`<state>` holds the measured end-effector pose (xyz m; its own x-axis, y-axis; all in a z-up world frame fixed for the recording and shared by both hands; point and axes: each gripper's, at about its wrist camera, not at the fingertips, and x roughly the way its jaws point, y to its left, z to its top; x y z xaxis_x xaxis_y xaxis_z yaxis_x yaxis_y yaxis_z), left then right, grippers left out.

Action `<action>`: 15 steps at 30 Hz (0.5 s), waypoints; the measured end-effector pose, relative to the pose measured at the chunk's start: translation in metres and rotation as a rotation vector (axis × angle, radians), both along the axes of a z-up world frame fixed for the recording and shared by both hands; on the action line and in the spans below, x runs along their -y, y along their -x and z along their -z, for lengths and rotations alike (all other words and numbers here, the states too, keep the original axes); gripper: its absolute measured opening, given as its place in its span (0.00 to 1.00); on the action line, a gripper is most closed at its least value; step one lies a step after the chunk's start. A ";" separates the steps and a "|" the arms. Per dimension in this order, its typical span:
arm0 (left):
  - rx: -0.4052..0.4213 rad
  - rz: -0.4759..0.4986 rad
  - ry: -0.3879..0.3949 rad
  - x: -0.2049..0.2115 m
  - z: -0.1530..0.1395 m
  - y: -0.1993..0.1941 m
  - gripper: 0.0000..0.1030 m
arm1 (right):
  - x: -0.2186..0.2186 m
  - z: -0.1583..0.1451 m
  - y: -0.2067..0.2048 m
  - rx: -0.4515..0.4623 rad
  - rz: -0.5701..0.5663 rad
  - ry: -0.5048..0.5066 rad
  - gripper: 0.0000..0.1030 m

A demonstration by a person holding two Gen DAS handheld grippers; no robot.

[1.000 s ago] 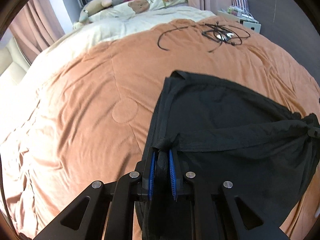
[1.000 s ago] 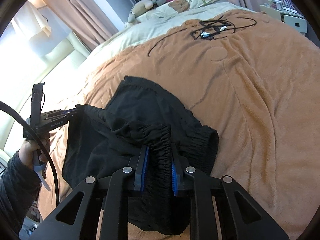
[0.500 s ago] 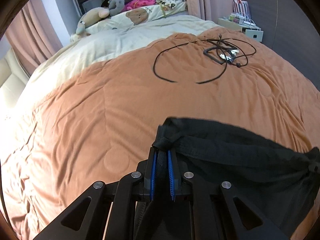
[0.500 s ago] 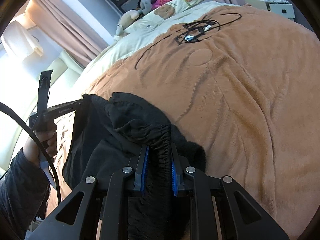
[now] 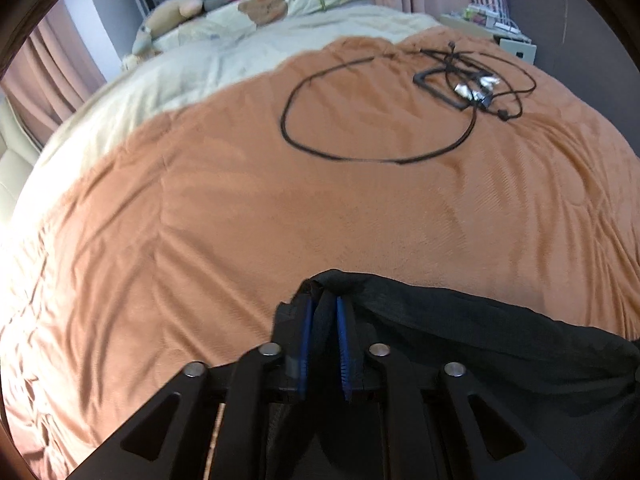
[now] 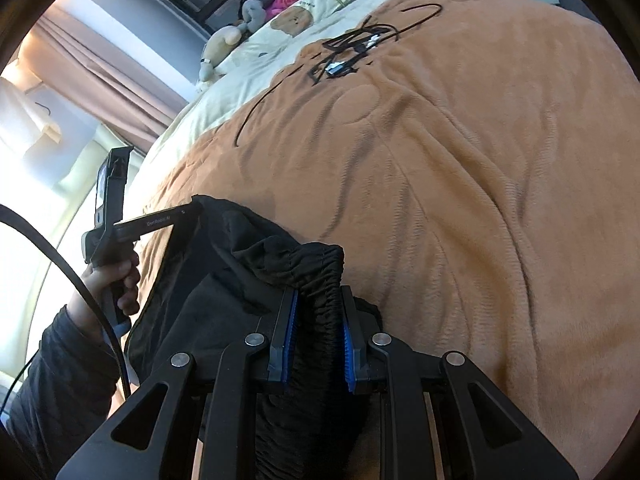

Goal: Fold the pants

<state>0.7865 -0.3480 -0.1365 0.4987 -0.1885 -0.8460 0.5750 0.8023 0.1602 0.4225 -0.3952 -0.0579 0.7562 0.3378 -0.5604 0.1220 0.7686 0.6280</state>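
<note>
Left wrist view: the left gripper (image 5: 322, 312) has its blue-padded fingers (image 5: 305, 336) pinched nearly together on a corner of the black pants (image 5: 480, 340), a fold of the cloth bunched between the pads. From that pinch the fabric runs off to the right of the fingers as a dark band, drooping toward the orange blanket (image 5: 320, 208) that covers the bed. Well ahead of the fingers, on the far part of the blanket, lies a loop of black cable (image 5: 372, 156) ending in a tangle to the right. Beyond it a cream duvet (image 5: 224, 60) and stuffed toys (image 5: 172, 16) sit at the head of the bed. Right wrist view: the right gripper (image 6: 318, 320) has its fingers (image 6: 290, 332) clamped on the gathered elastic waistband of the pants (image 6: 224, 280), with the ribbed cloth filling the narrow gap between the blue pads. The rest of the garment spreads to the left of these fingers, across to the left gripper (image 6: 192, 210), which grips the opposite corner. The person's left hand (image 6: 112, 280) holds that tool's handle, with a black cord (image 6: 72, 272) curving past the dark sleeve.
</note>
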 end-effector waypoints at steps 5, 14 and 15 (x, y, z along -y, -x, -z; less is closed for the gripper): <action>0.021 -0.028 0.019 -0.009 -0.006 0.006 0.72 | 0.007 -0.001 0.005 -0.016 0.007 -0.015 0.27; -0.005 -0.073 0.078 -0.058 -0.030 0.026 0.75 | 0.020 -0.004 0.024 -0.031 0.036 -0.063 0.42; -0.009 -0.080 0.082 -0.065 -0.031 0.030 0.75 | 0.019 -0.004 0.024 -0.036 0.025 -0.070 0.49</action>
